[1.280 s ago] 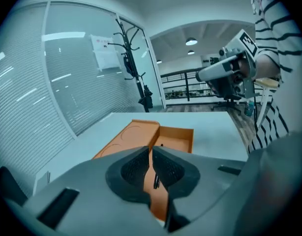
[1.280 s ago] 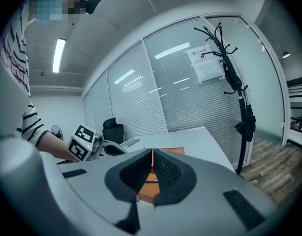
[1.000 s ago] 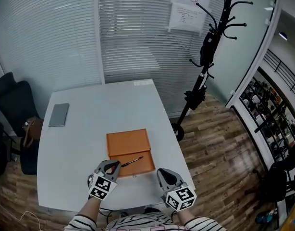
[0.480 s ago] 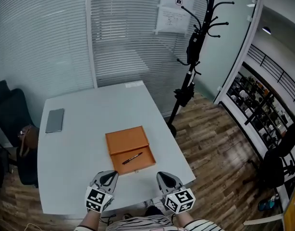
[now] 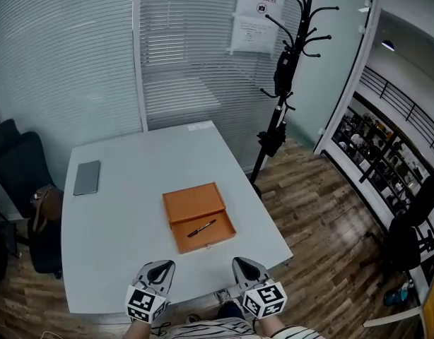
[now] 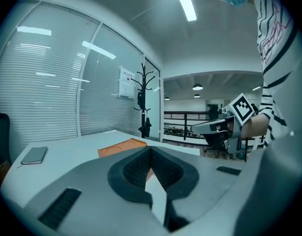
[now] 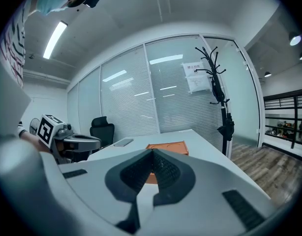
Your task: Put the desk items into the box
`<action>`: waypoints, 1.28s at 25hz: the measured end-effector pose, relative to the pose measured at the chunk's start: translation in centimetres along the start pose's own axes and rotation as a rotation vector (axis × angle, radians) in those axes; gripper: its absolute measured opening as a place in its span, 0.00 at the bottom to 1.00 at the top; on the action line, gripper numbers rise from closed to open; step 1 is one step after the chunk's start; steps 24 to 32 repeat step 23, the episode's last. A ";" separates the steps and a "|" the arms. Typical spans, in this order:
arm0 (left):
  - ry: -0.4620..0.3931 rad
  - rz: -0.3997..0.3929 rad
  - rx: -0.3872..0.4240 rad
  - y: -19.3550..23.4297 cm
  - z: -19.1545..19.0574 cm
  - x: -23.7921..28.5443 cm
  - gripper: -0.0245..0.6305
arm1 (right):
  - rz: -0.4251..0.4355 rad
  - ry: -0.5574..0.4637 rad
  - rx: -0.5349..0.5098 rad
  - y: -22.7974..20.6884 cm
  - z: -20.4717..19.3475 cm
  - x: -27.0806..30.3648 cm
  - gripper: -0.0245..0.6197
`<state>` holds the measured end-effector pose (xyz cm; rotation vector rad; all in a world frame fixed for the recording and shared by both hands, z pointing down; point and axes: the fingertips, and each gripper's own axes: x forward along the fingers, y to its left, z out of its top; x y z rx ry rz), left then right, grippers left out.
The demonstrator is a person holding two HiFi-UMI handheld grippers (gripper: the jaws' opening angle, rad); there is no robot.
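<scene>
An open orange box lies on the white table, with a black pen resting in its near half. A grey notebook sits at the table's far left. My left gripper and right gripper hover side by side at the near table edge, short of the box, both shut with nothing in them. In the left gripper view the jaws meet, and the box lies beyond them. The right gripper likewise points at the box.
A black coat stand rises off the table's far right corner. A black office chair and a brown bag stand at the left. Glass walls with blinds close the back. Wood floor lies to the right.
Both grippers have drawn back from the box toward the near table edge; the left one was beside the pen's end before. The pen stays in the box. The head view has shifted.
</scene>
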<state>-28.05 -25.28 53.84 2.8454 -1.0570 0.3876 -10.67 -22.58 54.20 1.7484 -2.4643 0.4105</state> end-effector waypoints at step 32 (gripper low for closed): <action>-0.027 0.013 0.021 -0.8 -0.1 -3.0 0.07 | 0.017 0.008 -0.021 2.5 -0.5 -1.1 0.08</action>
